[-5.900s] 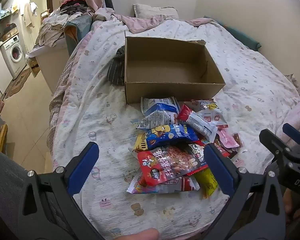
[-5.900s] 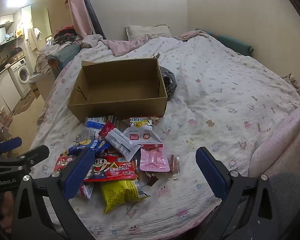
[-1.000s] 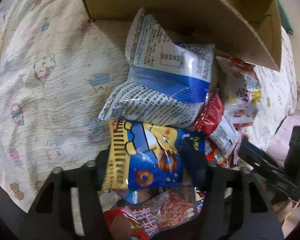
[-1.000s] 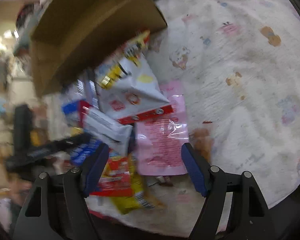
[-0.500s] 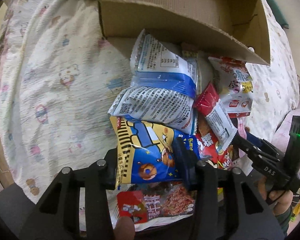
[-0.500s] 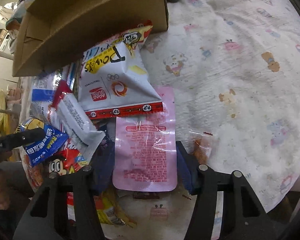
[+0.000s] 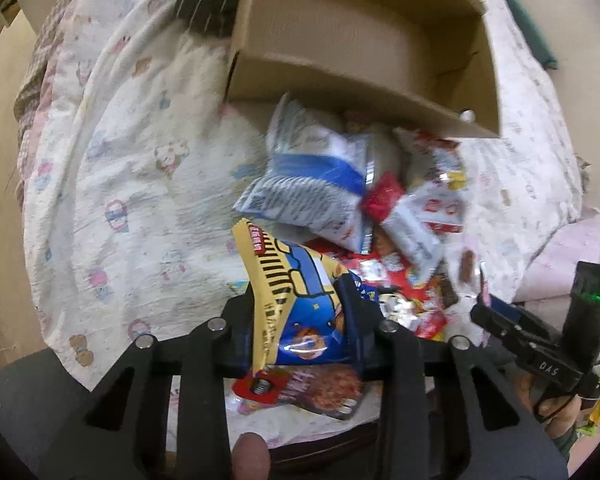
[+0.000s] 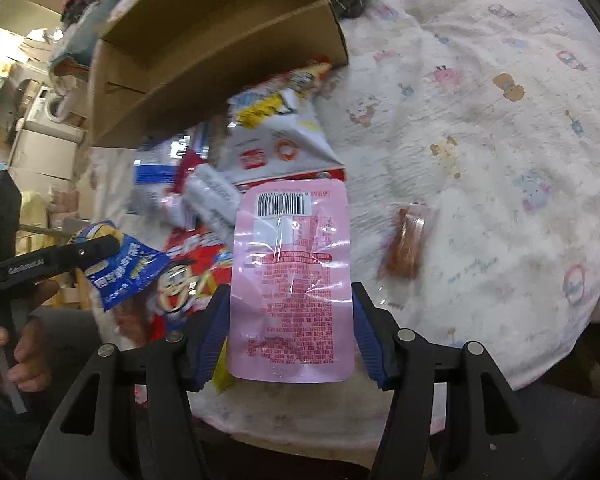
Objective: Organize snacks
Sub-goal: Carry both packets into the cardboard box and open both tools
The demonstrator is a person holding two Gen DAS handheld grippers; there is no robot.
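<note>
Pouch (image 8: 290, 280) lengthwise, barcode toward box (image 8: 204, 40)

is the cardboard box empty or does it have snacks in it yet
Empty, as far as shown: the cardboard box shows only bare floor and walls; the snack packets lie outside it.

— What is happening with the blue and yellow snack bag (image 7: 296, 300)?

— It is standing crumpled and upright between the closing pads of the left tool (image 7: 300, 320), lifted clear of the pile.

— And the pink packet (image 8: 292, 280)?

— It is hanging flat, barcode end farthest from the camera, clamped by its edges in the right tool (image 8: 290, 320).

— The rest?

— The other snack bags (image 7: 340, 200) are lying heaped on the bed (image 7: 132, 184), just before the open cardboard box (image 7: 492, 64).
</note>
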